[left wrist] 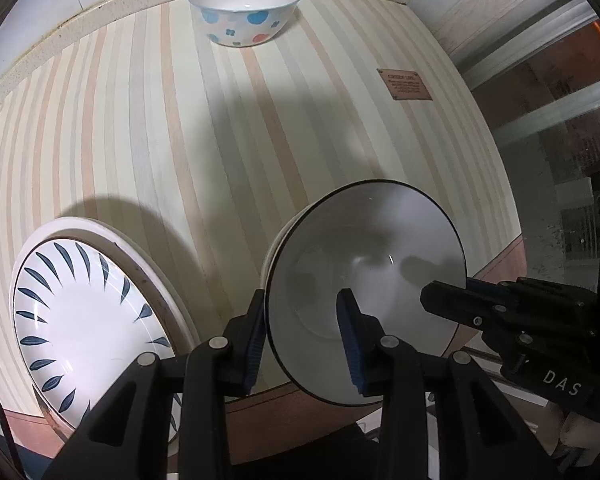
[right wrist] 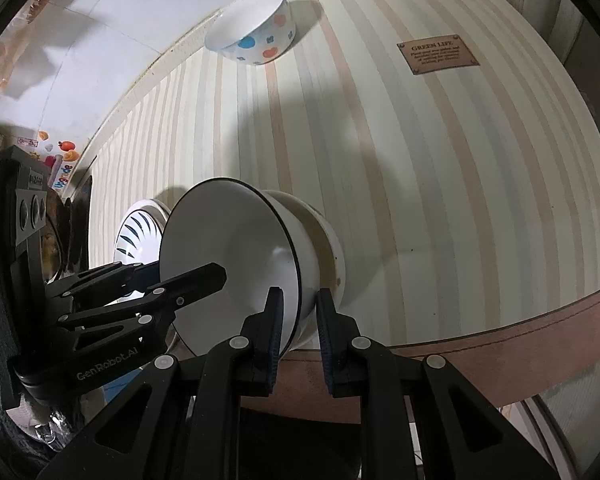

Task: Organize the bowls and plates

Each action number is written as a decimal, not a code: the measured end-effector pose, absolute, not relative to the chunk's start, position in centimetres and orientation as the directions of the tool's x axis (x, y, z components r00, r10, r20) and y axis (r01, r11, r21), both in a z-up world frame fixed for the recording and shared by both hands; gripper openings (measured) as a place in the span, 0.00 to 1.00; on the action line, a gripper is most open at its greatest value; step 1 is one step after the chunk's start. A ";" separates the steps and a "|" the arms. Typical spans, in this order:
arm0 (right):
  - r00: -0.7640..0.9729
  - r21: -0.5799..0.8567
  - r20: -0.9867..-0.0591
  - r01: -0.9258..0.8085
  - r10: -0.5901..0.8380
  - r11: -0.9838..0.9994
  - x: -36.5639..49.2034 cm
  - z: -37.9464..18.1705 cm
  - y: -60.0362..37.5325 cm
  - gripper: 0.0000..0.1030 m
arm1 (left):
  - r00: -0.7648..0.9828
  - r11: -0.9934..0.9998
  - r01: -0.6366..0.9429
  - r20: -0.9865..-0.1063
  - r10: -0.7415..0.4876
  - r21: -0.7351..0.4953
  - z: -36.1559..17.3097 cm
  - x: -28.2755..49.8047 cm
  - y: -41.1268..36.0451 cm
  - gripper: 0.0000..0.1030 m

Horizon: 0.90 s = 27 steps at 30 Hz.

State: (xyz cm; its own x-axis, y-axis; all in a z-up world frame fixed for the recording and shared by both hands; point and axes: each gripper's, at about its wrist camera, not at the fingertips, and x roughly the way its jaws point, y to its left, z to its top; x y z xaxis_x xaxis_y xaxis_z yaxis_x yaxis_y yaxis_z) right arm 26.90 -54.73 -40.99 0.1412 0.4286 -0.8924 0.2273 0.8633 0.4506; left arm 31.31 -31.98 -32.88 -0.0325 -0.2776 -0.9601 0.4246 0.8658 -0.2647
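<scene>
A white bowl with a thin black rim (left wrist: 364, 256) (right wrist: 228, 240) sits nested on a second white bowl (right wrist: 324, 240) near the table's front edge. My left gripper (left wrist: 300, 332) straddles its left rim, one finger outside, one inside. My right gripper (right wrist: 298, 328) straddles its right rim the same way; it shows in the left wrist view (left wrist: 452, 300). Both pairs of jaws look closed on the rim. A plate with dark blue leaf marks (left wrist: 84, 312) (right wrist: 140, 228) lies on a larger white plate to the left. A spotted bowl (left wrist: 244, 4) (right wrist: 252, 28) stands at the far edge.
The table has a striped mat (left wrist: 220, 140) with a brown label (left wrist: 406, 84) (right wrist: 438, 56) at the far right. A wall runs behind the spotted bowl. The table's brown front edge (right wrist: 500, 344) curves just below the bowls.
</scene>
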 end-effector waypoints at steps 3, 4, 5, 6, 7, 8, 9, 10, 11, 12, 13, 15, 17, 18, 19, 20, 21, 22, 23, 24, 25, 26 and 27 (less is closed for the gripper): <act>0.130 0.452 -0.892 0.225 0.433 0.863 27.3 -41.5 -54.7 0.18 | -0.024 0.867 0.432 -0.964 -0.267 -0.251 -32.9 31.3 -32.2 0.31; 0.126 0.450 -0.893 0.223 0.432 0.865 27.5 -41.6 -54.6 0.18 | -0.023 0.867 0.433 -0.965 -0.262 -0.246 -33.0 31.3 -32.3 0.31; 0.123 0.448 -0.894 0.223 0.431 0.866 27.6 -41.7 -54.6 0.18 | -0.024 0.868 0.434 -0.966 -0.258 -0.243 -33.1 31.3 -32.3 0.31; 0.118 0.447 -0.895 0.222 0.431 0.867 27.7 -41.9 -54.5 0.18 | -0.021 0.868 0.435 -0.966 -0.257 -0.240 -33.1 31.3 -32.3 0.31; 0.114 0.446 -0.895 0.221 0.431 0.867 27.8 -42.0 -54.5 0.18 | -0.021 0.867 0.437 -0.966 -0.259 -0.242 -33.0 31.4 -32.3 0.31; 0.110 0.441 -0.898 0.222 0.427 0.870 27.9 -42.2 -54.5 0.18 | -0.027 0.868 0.434 -0.966 -0.257 -0.243 -33.1 31.4 -32.3 0.31; 0.105 0.428 -0.904 0.222 0.415 0.876 28.0 -42.2 -54.5 0.19 | -0.033 0.868 0.431 -0.965 -0.260 -0.249 -33.1 31.5 -32.3 0.31; 0.102 0.419 -0.908 0.222 0.407 0.880 28.1 -42.3 -54.6 0.19 | -0.037 0.867 0.429 -0.964 -0.262 -0.253 -33.1 31.5 -32.2 0.31; 0.097 0.423 -0.906 0.227 0.412 0.877 28.2 -42.4 -54.7 0.20 | -0.041 0.867 0.427 -0.963 -0.266 -0.258 -33.0 31.6 -32.1 0.31; 0.093 0.436 -0.900 0.234 0.426 0.869 28.3 -42.5 -54.9 0.20 | -0.047 0.866 0.419 -0.959 -0.279 -0.272 -32.7 31.7 -31.9 0.31; 0.089 0.445 -0.895 0.238 0.437 0.863 28.4 -42.4 -55.1 0.20 | -0.044 0.865 0.413 -0.955 -0.295 -0.286 -32.1 31.8 -31.6 0.31; 0.094 0.456 -0.890 0.234 0.447 0.859 28.7 -41.8 -55.5 0.20 | -0.018 0.865 0.406 -0.949 -0.316 -0.296 -30.6 32.4 -30.9 0.31; 0.114 0.472 -0.881 0.231 0.458 0.851 29.1 -40.8 -56.0 0.20 | 0.022 0.864 0.399 -0.939 -0.344 -0.307 -28.7 33.6 -30.3 0.32; 0.135 0.489 -0.872 0.222 0.470 0.844 29.7 -39.9 -56.3 0.20 | 0.051 0.867 0.394 -0.935 -0.351 -0.305 -27.7 34.5 -30.0 0.32; 0.150 0.498 -0.867 0.216 0.475 0.840 30.2 -39.3 -56.6 0.20 | 0.079 0.874 0.383 -0.932 -0.353 -0.299 -26.7 35.7 -29.7 0.32; 0.171 0.510 -0.859 0.209 0.482 0.834 31.1 -38.5 -56.9 0.22 | 0.095 0.879 0.371 -0.929 -0.357 -0.299 -26.1 37.1 -29.6 0.33; 0.184 0.520 -0.852 0.203 0.489 0.830 31.8 -37.9 -57.1 0.26 | 0.111 0.884 0.357 -0.926 -0.362 -0.303 -25.6 38.5 -29.4 0.34; 0.198 0.531 -0.845 0.195 0.498 0.824 33.1 -37.4 -57.3 0.31 | 0.131 0.891 0.340 -0.923 -0.361 -0.300 -25.4 40.2 -29.3 0.35; 0.210 0.537 -0.840 0.187 0.501 0.822 34.4 -37.0 -57.5 0.40 | 0.146 0.900 0.323 -0.924 -0.353 -0.292 -25.4 41.9 -29.1 0.35; 0.227 0.540 -0.836 0.177 0.500 0.823 36.2 -36.8 -57.8 0.45 | 0.156 0.908 0.306 -0.926 -0.345 -0.287 -25.5 43.5 -29.1 0.35; 0.235 0.537 -0.836 0.175 0.495 0.825 37.5 -36.6 -58.0 0.45 | 0.165 0.916 0.282 -0.926 -0.339 -0.285 -25.9 45.7 -29.0 0.35; 0.240 0.533 -0.838 0.172 0.490 0.828 39.3 -36.7 -58.2 0.45 | 0.167 0.920 0.268 -0.927 -0.335 -0.285 -26.2 46.9 -28.9 0.35; 0.244 0.534 -0.837 0.172 0.489 0.828 40.7 -36.9 -58.3 0.45 | 0.166 0.924 0.253 -0.929 -0.332 -0.285 -26.8 48.4 -29.0 0.35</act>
State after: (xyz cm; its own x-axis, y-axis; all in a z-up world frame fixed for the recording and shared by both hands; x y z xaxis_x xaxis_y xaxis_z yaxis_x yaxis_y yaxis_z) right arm 40.69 -58.33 -36.86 0.2439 0.4891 -0.8374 0.1723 0.8279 0.5337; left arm 48.38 -29.00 -26.76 0.1660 -0.3321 -0.9285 0.2528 0.9244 -0.2855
